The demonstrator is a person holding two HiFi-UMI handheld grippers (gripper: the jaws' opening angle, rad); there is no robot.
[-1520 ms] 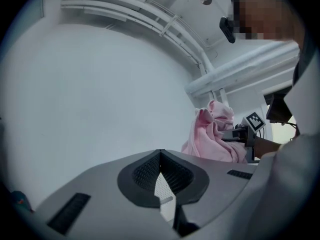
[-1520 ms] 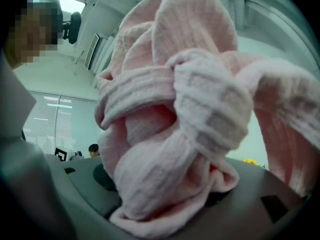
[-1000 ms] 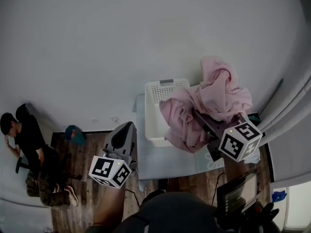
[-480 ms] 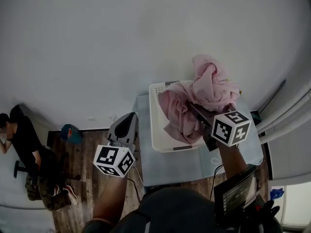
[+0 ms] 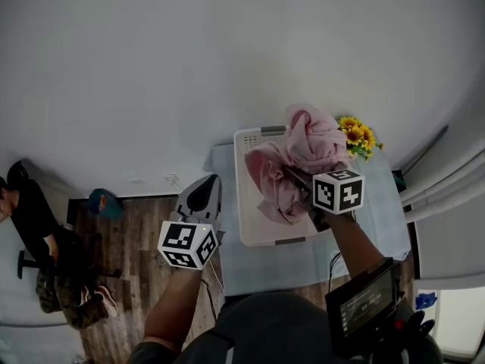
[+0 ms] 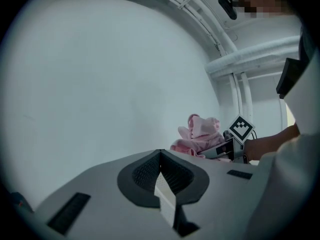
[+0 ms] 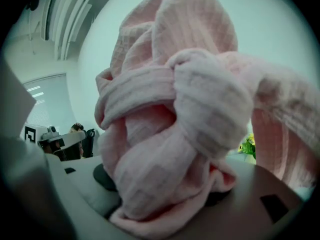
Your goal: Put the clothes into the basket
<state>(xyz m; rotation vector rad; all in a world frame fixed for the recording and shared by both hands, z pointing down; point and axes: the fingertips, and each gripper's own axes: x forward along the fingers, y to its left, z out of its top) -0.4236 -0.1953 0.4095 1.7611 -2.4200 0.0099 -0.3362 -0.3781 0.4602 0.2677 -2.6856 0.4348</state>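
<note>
A bunched pink garment [image 5: 297,164] hangs from my right gripper [image 5: 297,179], whose jaws are shut on its thick folds. It fills the right gripper view as a knotted pink bundle [image 7: 175,129] between the jaws. The garment hangs over the white basket [image 5: 250,217] on the table, its lower folds inside the basket's rim. My left gripper [image 5: 200,197] is held off the table's left side, over the wooden floor, jaws shut and empty. From the left gripper view the pink garment [image 6: 197,136] and the right gripper's marker cube [image 6: 242,128] show at a distance.
The basket stands on a pale table [image 5: 303,260] against a white wall. Yellow flowers [image 5: 356,135] stand behind the basket to the right. A person [image 5: 38,233] sits on the wooden floor [image 5: 125,256] at far left, near a teal object [image 5: 102,202]. A tablet [image 5: 362,302] shows at bottom right.
My right gripper has carried the pink garment leftward and down over the basket. The garment now hangs into the basket. The left gripper has barely shifted.
</note>
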